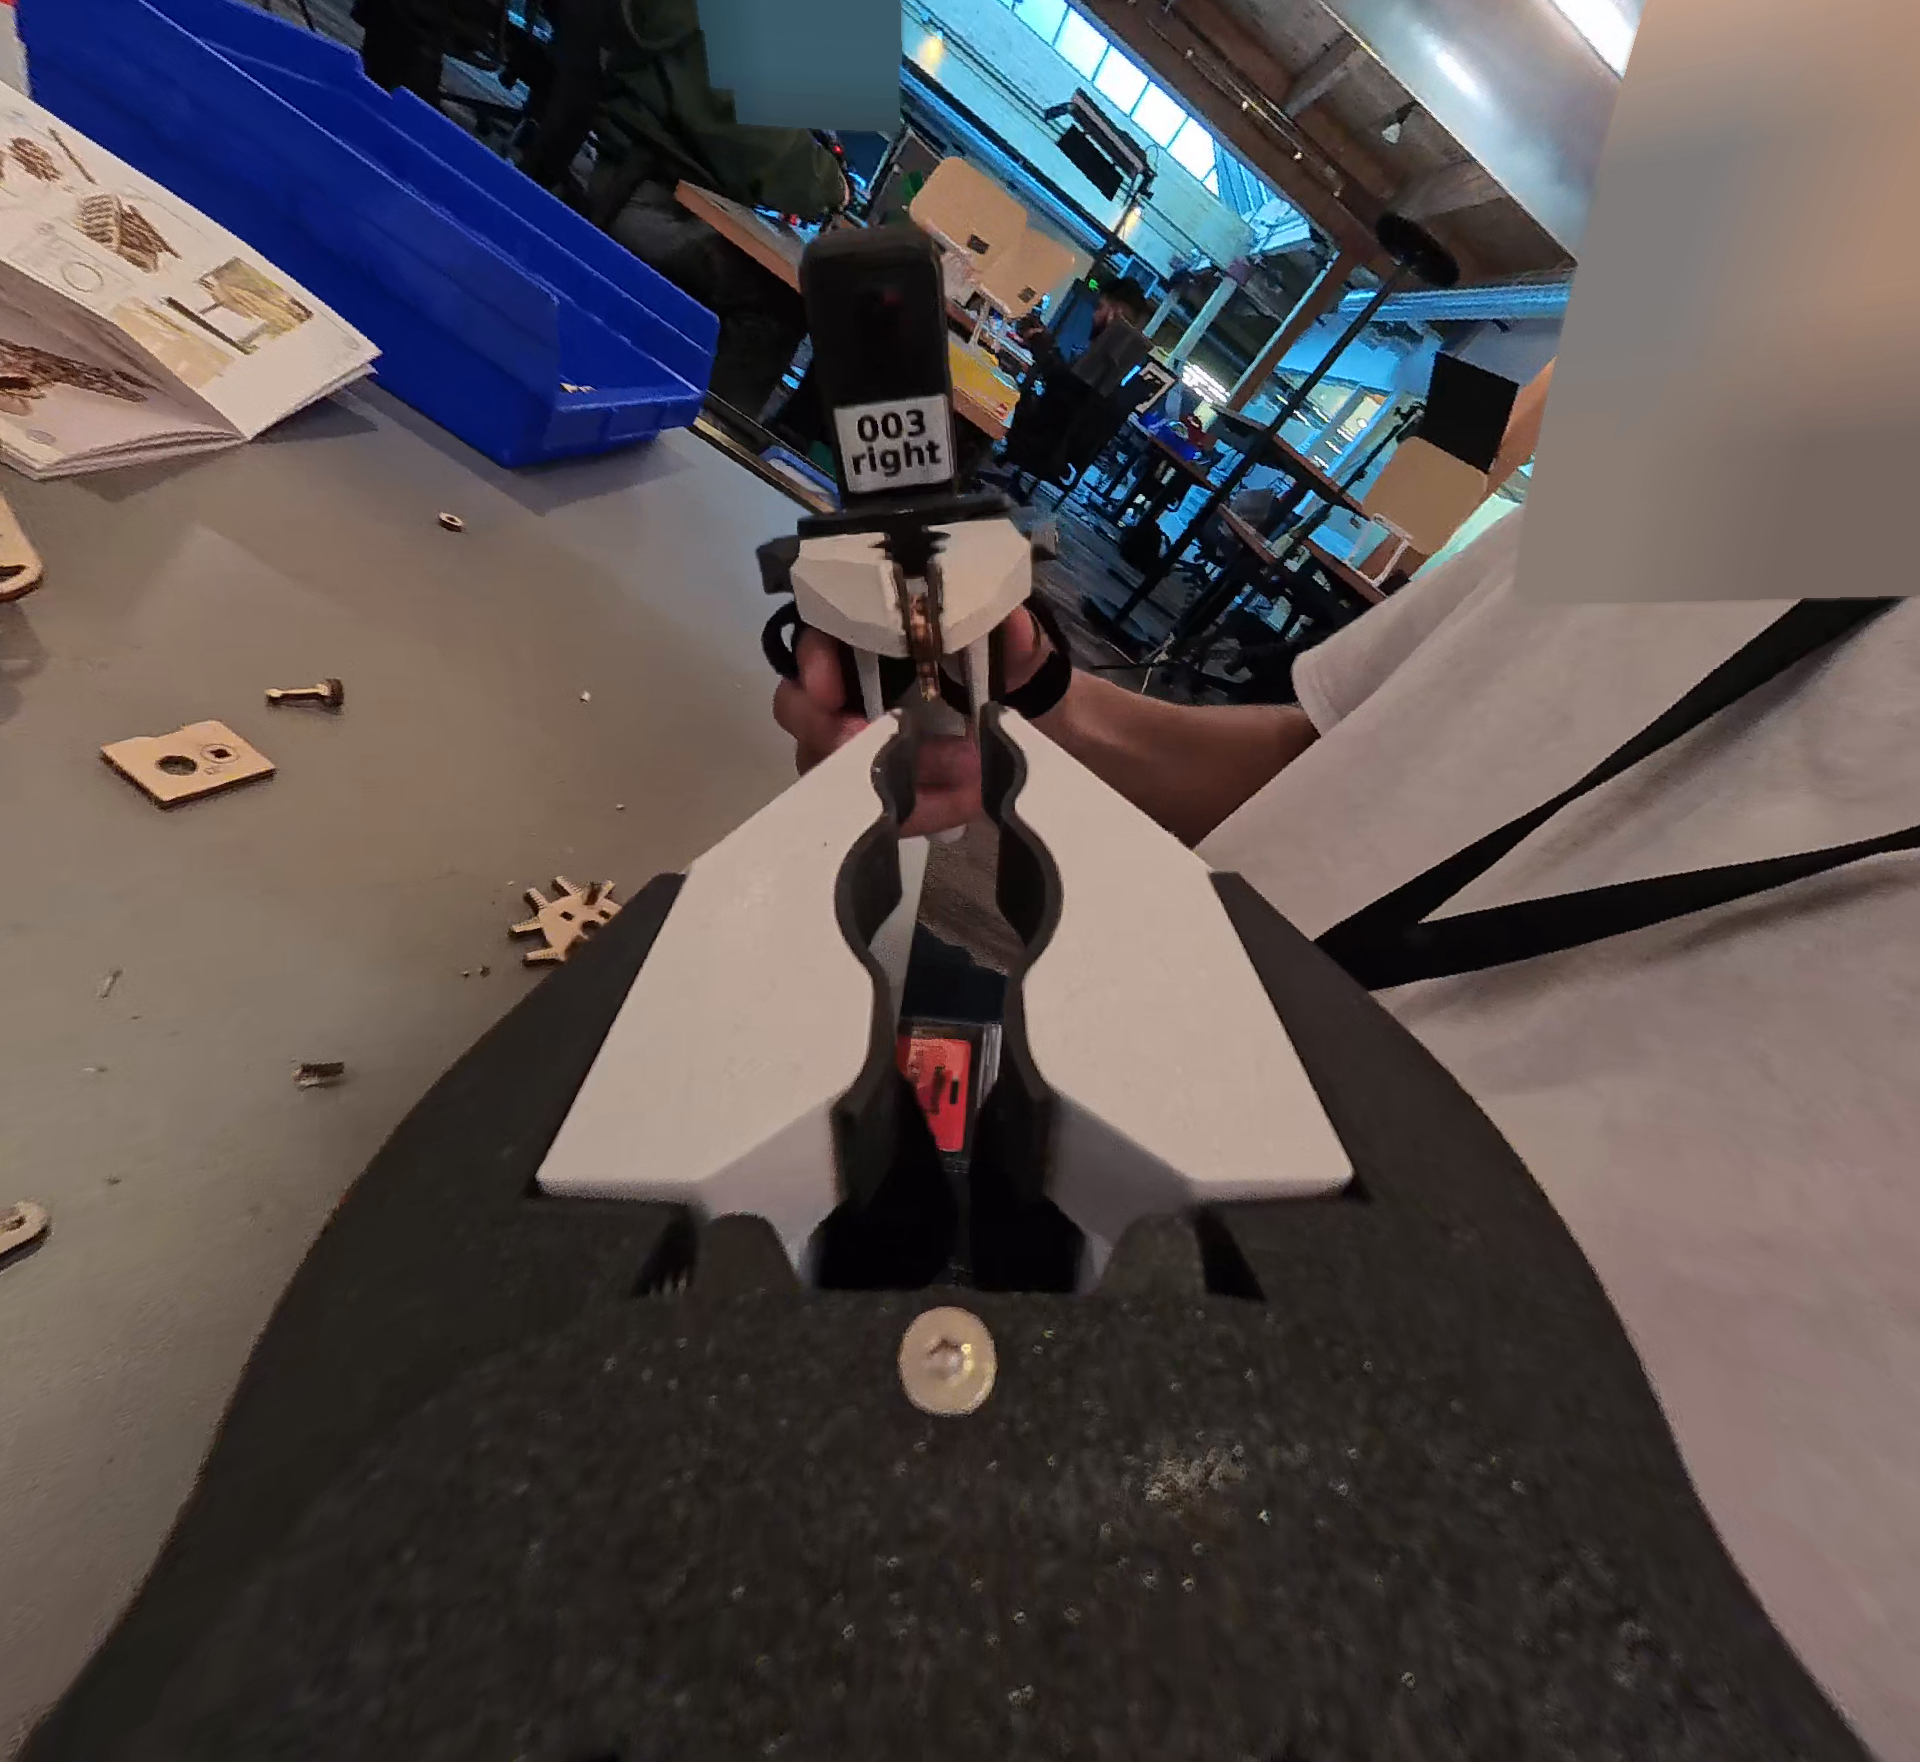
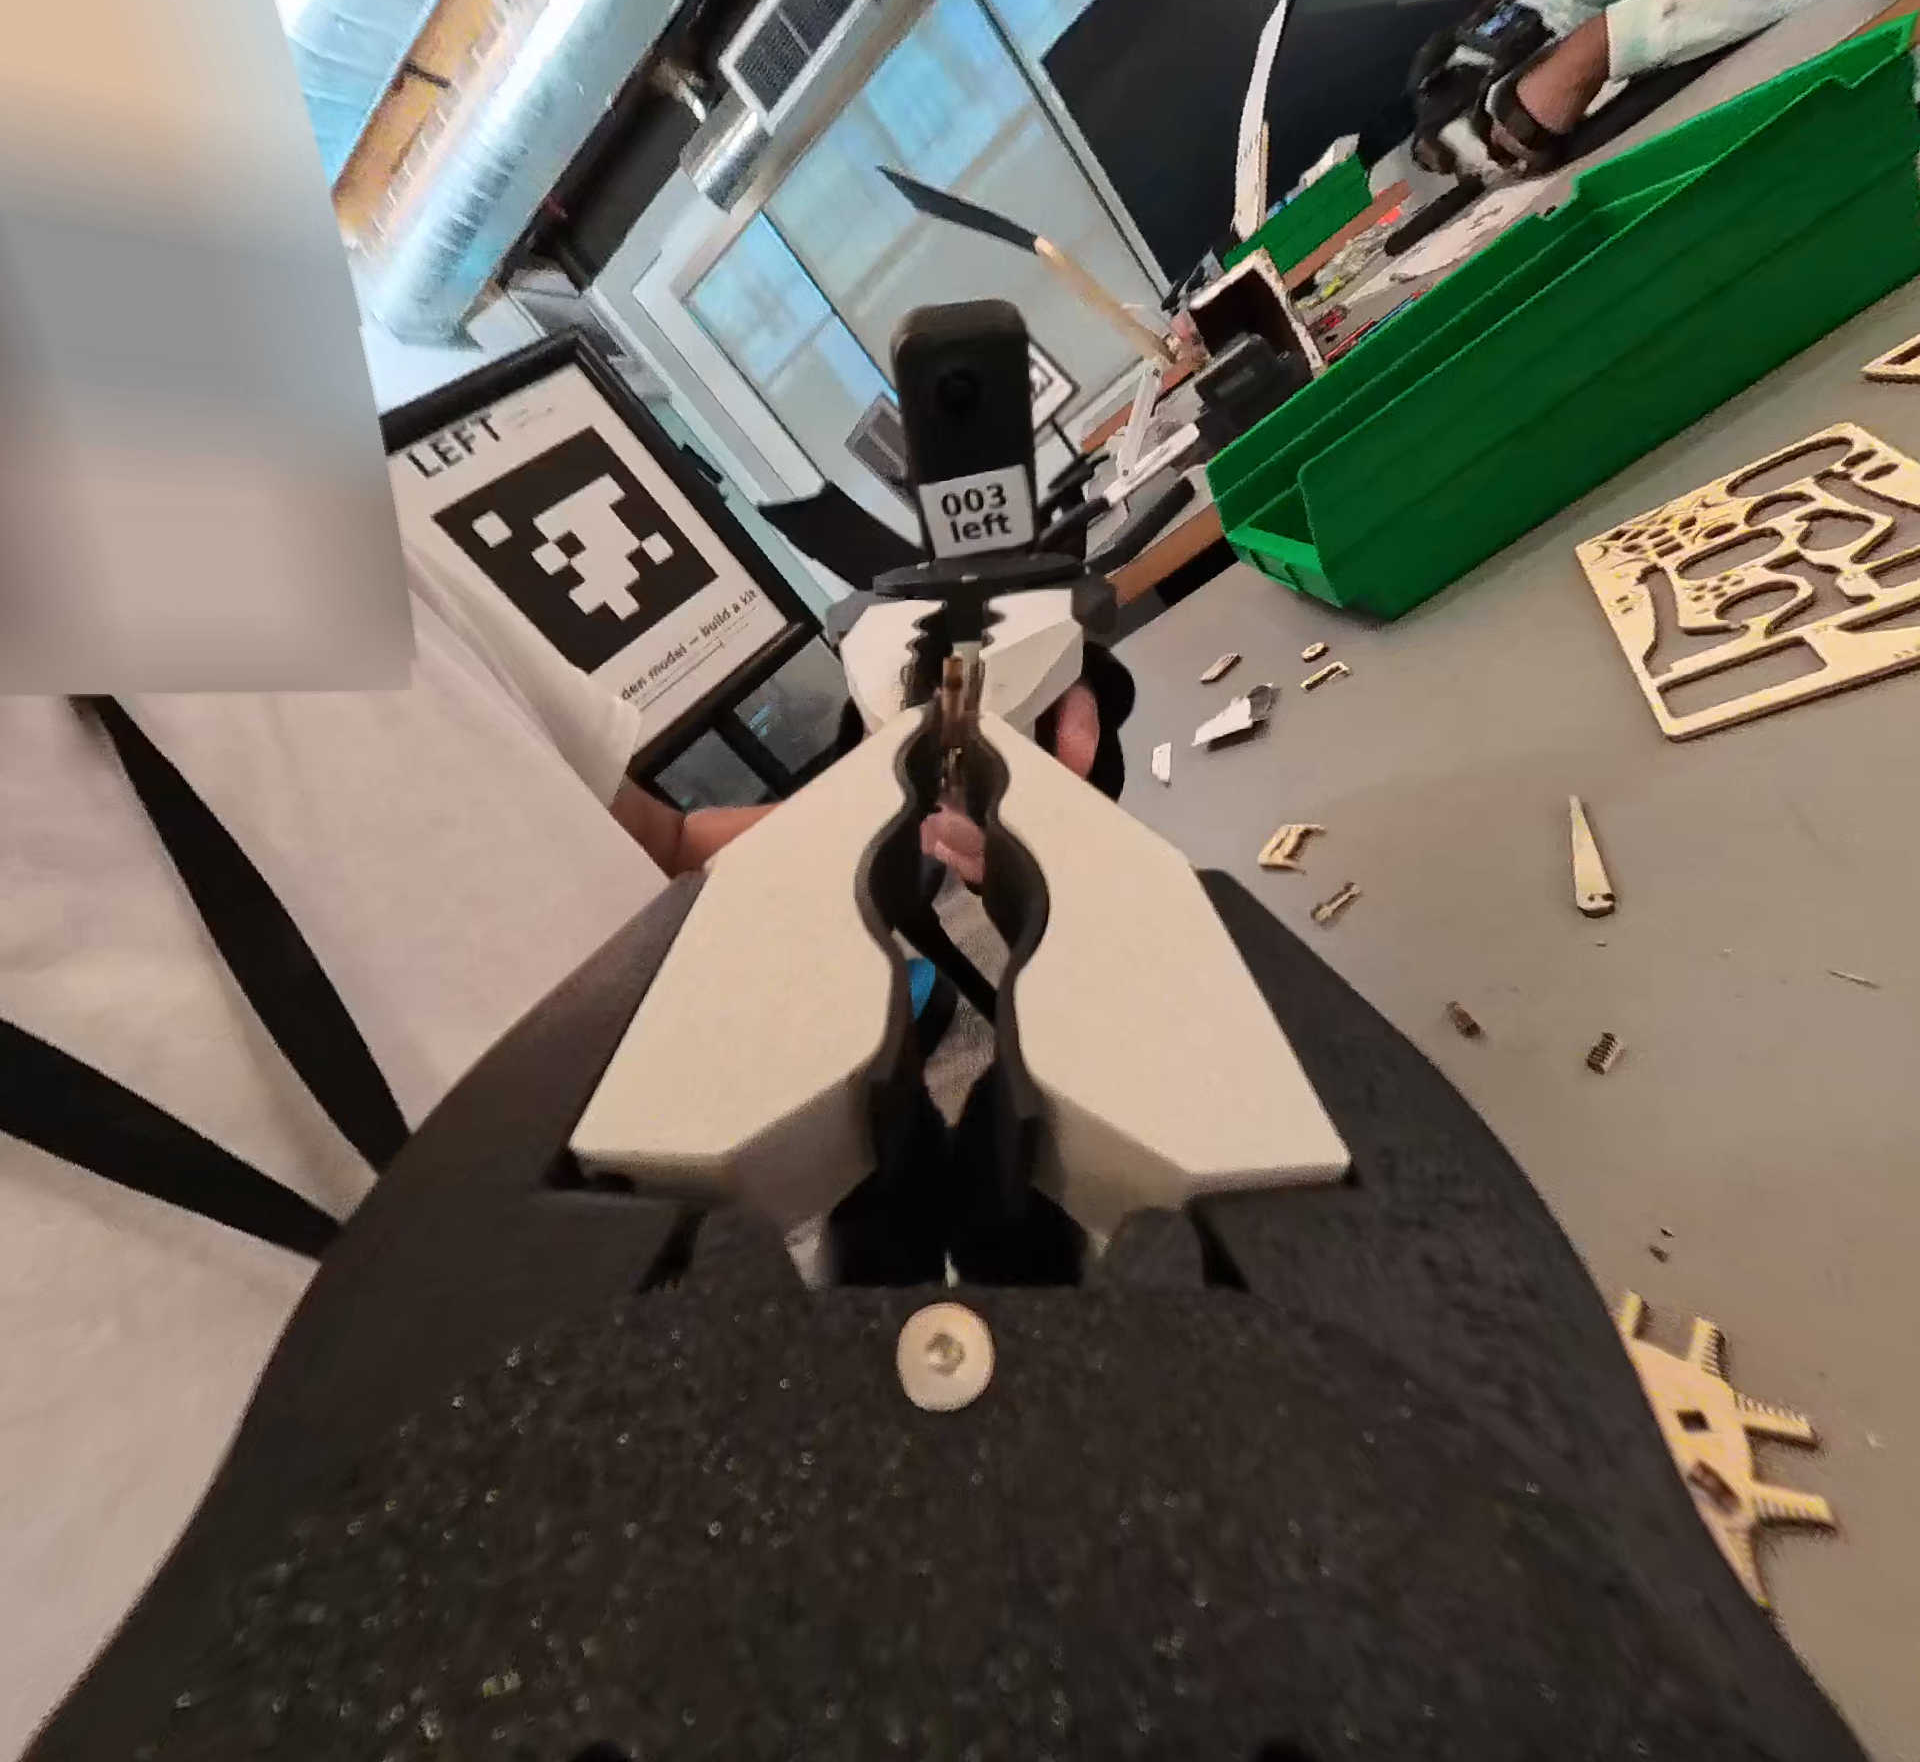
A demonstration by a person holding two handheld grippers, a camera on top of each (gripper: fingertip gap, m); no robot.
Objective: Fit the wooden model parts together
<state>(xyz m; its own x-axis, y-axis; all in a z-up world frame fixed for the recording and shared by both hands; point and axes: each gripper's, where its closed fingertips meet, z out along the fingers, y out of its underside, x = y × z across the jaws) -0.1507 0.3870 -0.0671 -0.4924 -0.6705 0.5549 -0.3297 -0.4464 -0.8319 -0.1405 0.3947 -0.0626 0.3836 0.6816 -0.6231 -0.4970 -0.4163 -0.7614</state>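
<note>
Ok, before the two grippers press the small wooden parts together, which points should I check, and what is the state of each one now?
1. Left gripper shut on its wooden part: ok, the fingers are closed on it.
2. Right gripper shut on its wooden part: ok, a thin piece sits between the closed tips.
3. The two grippers face each other, tip to tip: ok, seen in both wrist views.
4. Tab lined up with its slot: cannot tell, the joint is too small and partly hidden.
5. Parts already seated: cannot tell.
6. Both held above the table, free of the loose pieces: ok.
</note>
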